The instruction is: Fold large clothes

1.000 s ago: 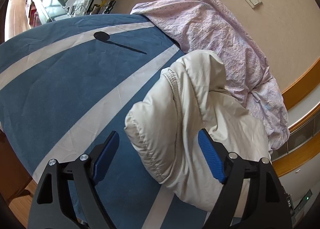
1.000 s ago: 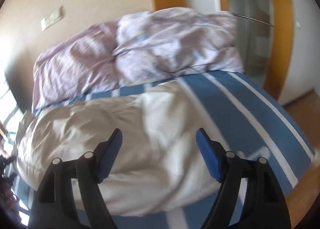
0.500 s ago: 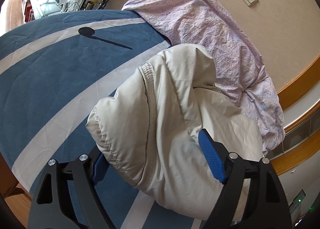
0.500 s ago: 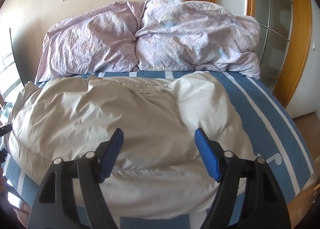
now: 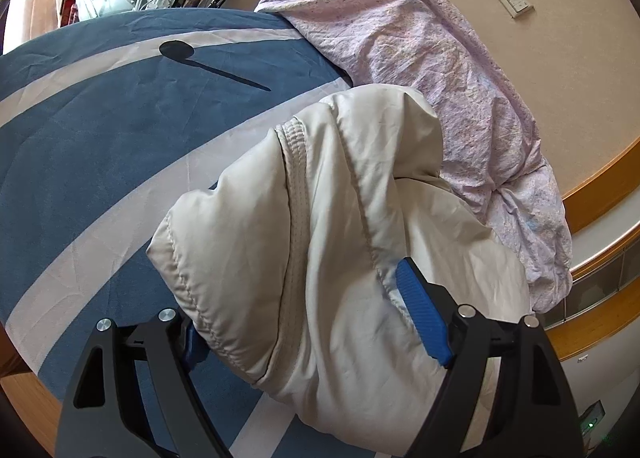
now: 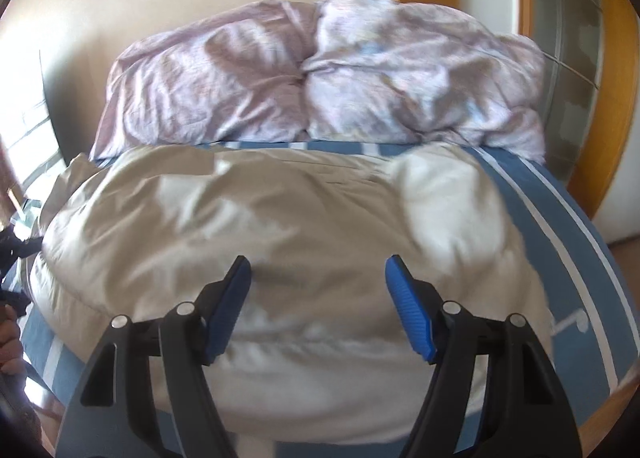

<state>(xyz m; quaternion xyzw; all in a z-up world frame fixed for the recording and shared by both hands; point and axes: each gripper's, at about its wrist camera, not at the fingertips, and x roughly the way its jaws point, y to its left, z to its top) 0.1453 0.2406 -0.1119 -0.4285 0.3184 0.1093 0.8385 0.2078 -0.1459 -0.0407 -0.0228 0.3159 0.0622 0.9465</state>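
We see the cream puffer jacket [image 5: 340, 238] lying on the blue striped bed [image 5: 100, 145], its end bulging between our left gripper's [image 5: 316, 318] spread jaws. Our right gripper's [image 6: 318, 302] jaws, just closing, stand apart over the jacket's middle, pinching nothing.

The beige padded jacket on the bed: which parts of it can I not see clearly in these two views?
- Left wrist view: the beige padded jacket covers most of the left hand-held gripper's left finger, so contact there is unclear.
- Left wrist view: the jacket's near edge is cut off by the bottom of the frame.
- Right wrist view: motion blur hides seams and zip; the right hand-held gripper covers the near hem.
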